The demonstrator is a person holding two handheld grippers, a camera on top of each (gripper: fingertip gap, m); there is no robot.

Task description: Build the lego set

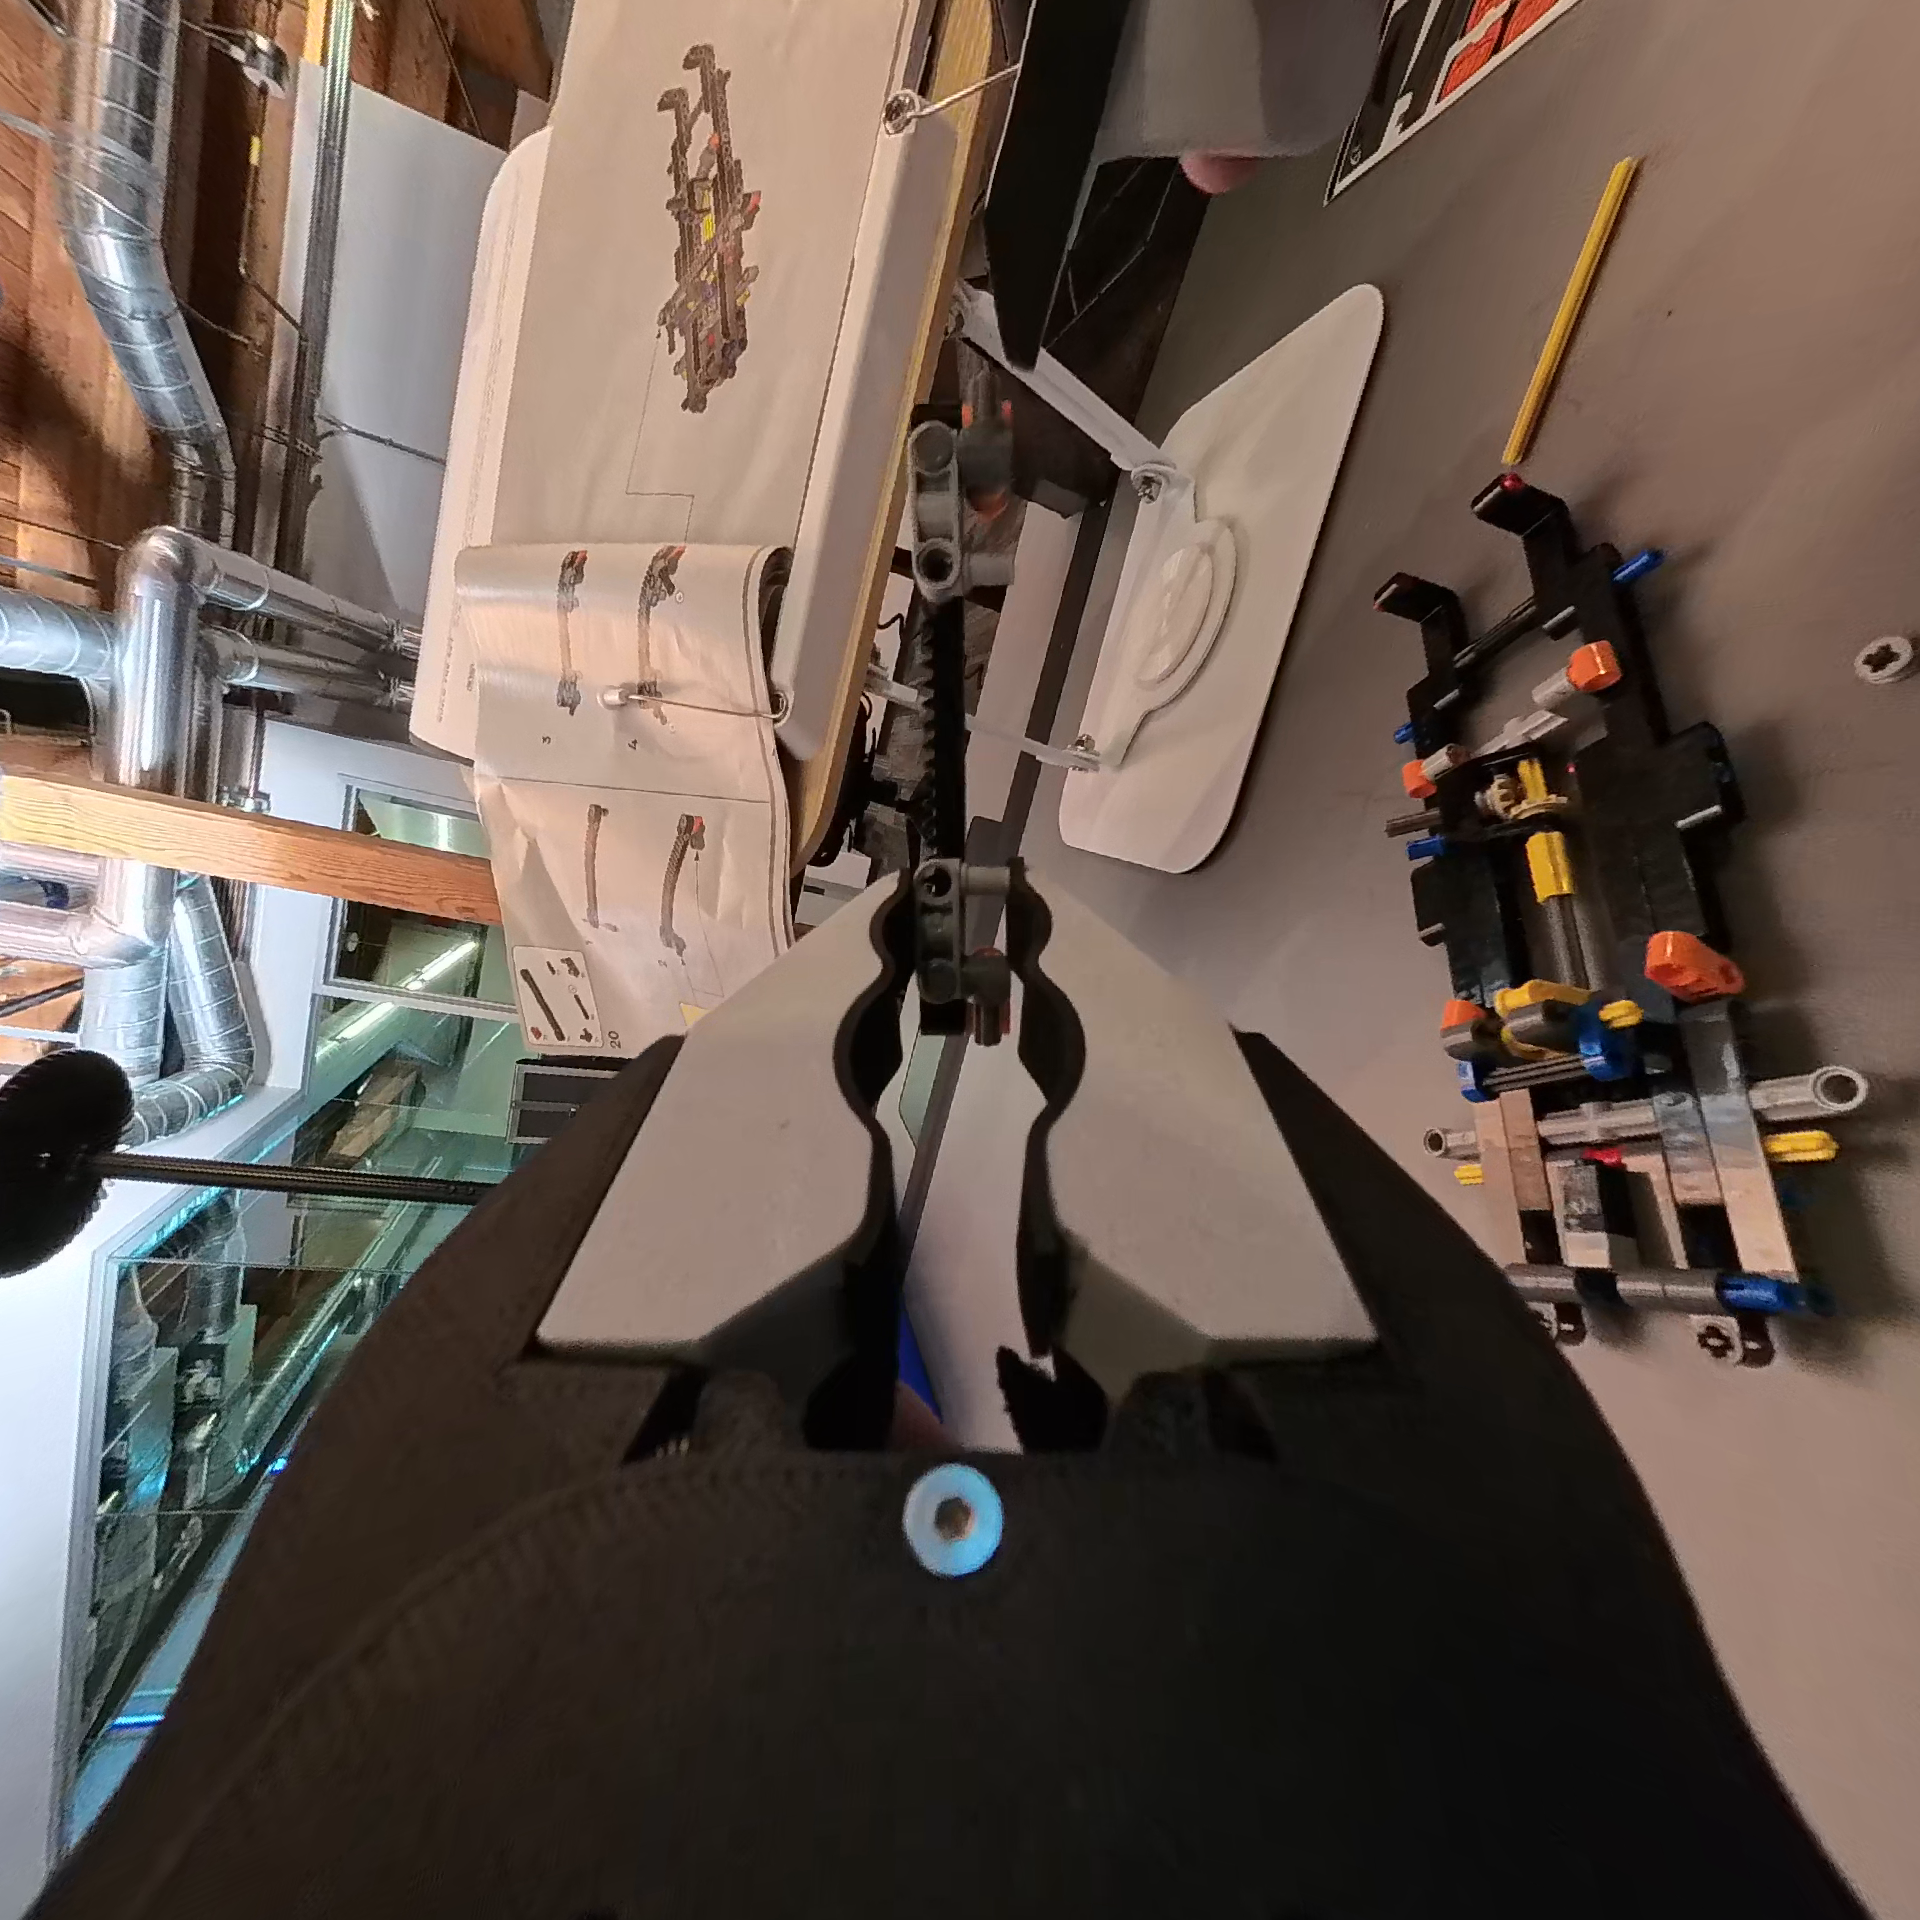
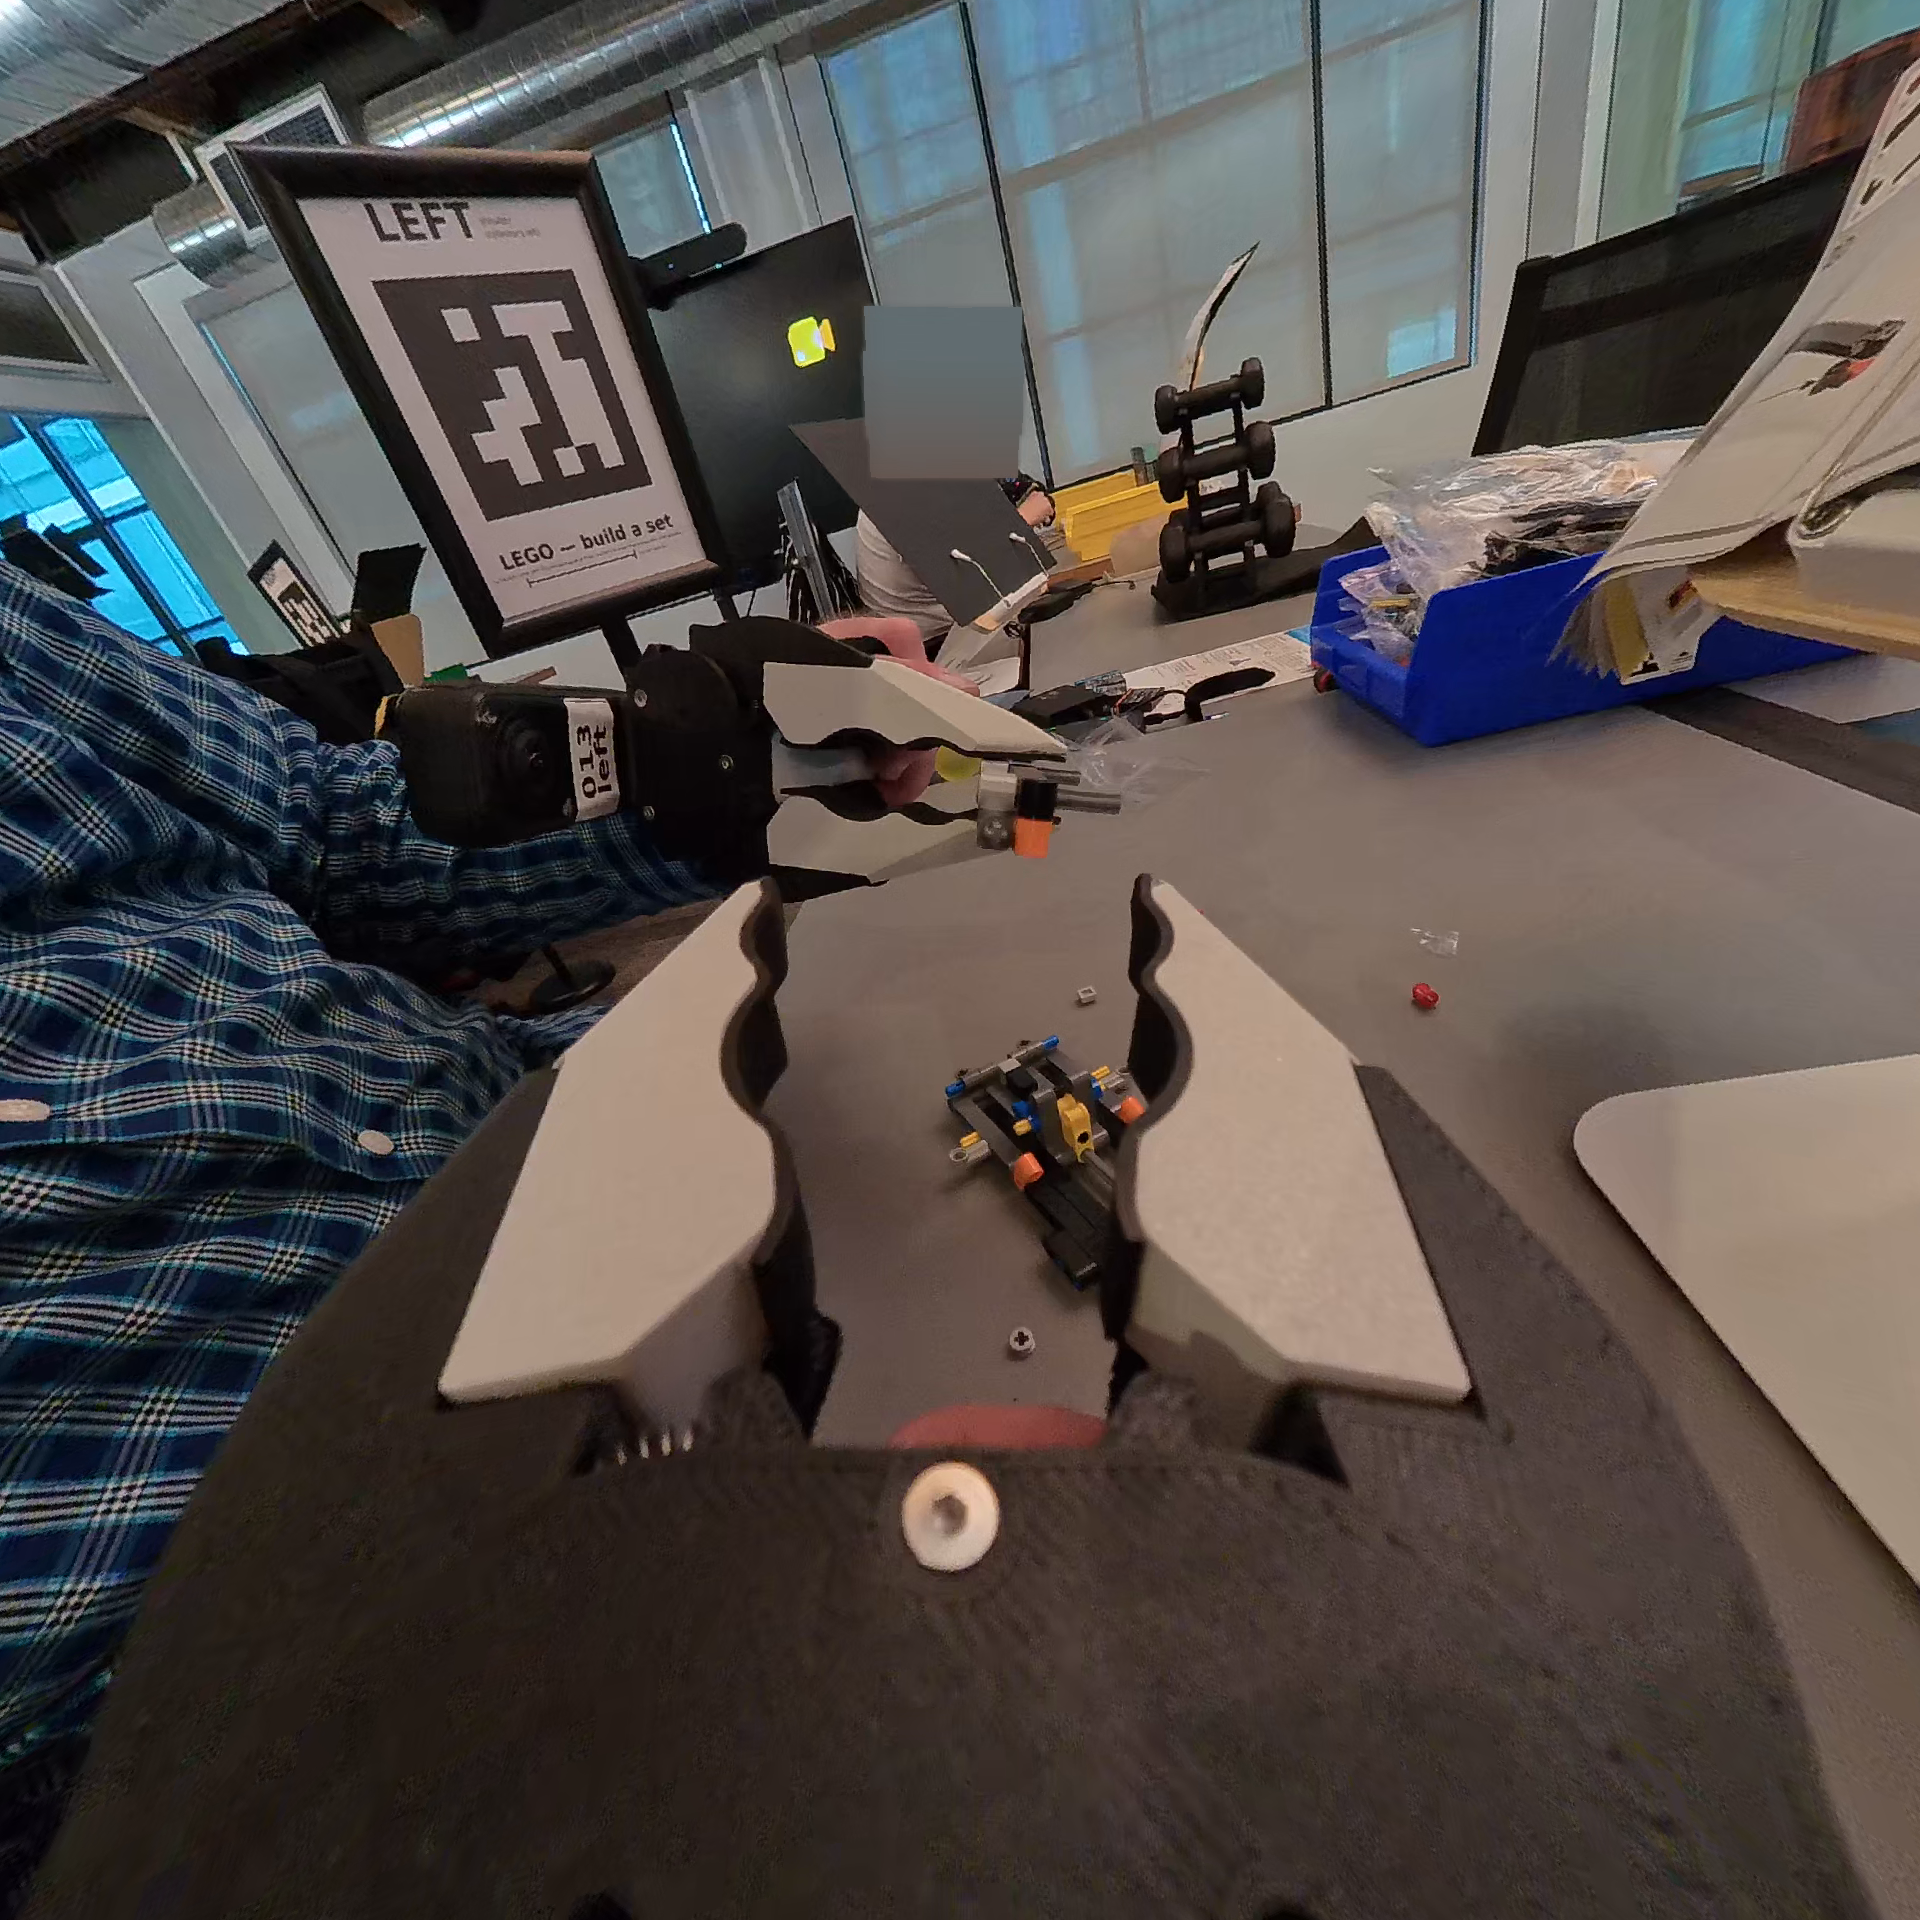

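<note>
The left tongs (image 1: pixel 961 940) pinch a light, rigid beam assembly (image 1: pixel 951 717) at its near end; the right tongs (image 2: pixel 951 997) gape wide above the chassis (image 2: pixel 1049 1132), at twelve o'clock on the counter (image 2: pixel 1351 831).

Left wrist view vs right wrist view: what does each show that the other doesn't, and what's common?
Left wrist view only: the yellow axle lying on the grey table and the black gear on a rod at the left edge.

Right wrist view only: the framed marker sign, blue parts bin, dumbbell rack, small red piece, and right gripper, jaws open and empty.

Both: the left gripper shut on a small grey-black-orange subassembly, the chassis build, the instruction booklet.
</note>
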